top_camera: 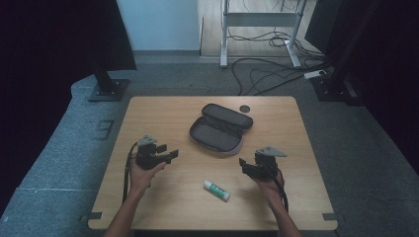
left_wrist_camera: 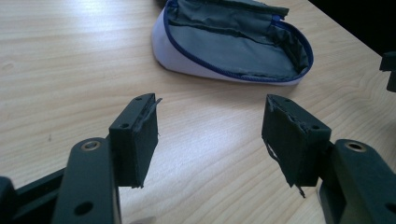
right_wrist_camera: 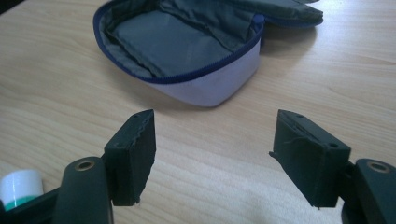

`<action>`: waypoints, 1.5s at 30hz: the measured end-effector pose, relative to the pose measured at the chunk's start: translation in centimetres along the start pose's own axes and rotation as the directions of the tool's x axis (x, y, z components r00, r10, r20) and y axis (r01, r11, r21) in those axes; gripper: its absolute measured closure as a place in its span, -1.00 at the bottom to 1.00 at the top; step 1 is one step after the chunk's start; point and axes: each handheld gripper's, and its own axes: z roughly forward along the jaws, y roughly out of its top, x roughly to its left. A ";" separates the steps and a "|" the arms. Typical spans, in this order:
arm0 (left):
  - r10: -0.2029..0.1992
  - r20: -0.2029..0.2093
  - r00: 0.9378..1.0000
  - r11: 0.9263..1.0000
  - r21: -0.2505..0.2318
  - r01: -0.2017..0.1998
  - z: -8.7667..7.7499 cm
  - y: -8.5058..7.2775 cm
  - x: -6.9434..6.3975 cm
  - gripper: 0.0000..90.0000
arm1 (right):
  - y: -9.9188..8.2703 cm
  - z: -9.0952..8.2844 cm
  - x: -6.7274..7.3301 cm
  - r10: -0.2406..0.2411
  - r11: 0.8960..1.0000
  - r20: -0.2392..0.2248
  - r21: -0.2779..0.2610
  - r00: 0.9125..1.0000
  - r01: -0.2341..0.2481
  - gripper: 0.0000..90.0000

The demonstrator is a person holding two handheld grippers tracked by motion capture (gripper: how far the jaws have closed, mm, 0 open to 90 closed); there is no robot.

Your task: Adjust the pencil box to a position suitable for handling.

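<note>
Centrally, an unzipped pencil case [top_camera: 217,129] is laid open on the wooden table [top_camera: 163,197], left gripper [top_camera: 167,155] held with jaws spread and empty, right gripper [top_camera: 245,167] likewise spread and empty, a glue stick [top_camera: 216,190] lying between them, nearer the table's front edge.

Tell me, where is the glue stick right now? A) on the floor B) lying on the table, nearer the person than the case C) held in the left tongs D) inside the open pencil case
B: the glue stick lies loose on the wooden table, on the person's side of the open pencil case, and both the left tongs and the right tongs are open and hold nothing.
</note>
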 end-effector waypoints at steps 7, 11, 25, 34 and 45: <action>-0.013 -0.002 1.000 1.000 -0.004 0.013 1.0 1.5 0.3 -0.18 | 1.4 0.5 0.0 0.007 1.000 -0.004 -0.013 1.000 -0.007 -0.32; -0.012 -0.009 1.000 1.000 -0.001 0.012 1.6 2.1 0.5 -0.18 | 2.0 1.1 0.3 -0.005 1.000 -0.005 -0.011 1.000 0.005 -0.32; -0.041 -0.009 0.999 0.999 0.011 0.041 4.1 3.4 1.4 -0.17 | 3.2 2.7 0.6 -0.012 1.000 -0.005 0.015 1.000 0.012 -0.32; -0.046 -0.015 0.999 0.999 0.015 0.046 5.2 4.1 1.7 -0.16 | 3.3 4.0 0.2 -0.015 0.999 0.027 0.044 1.000 0.013 -0.32; -0.050 -0.017 0.999 0.998 0.032 0.051 6.5 4.3 1.6 -0.16 | 3.1 5.0 -0.5 -0.001 0.998 0.037 0.068 0.999 -0.002 -0.32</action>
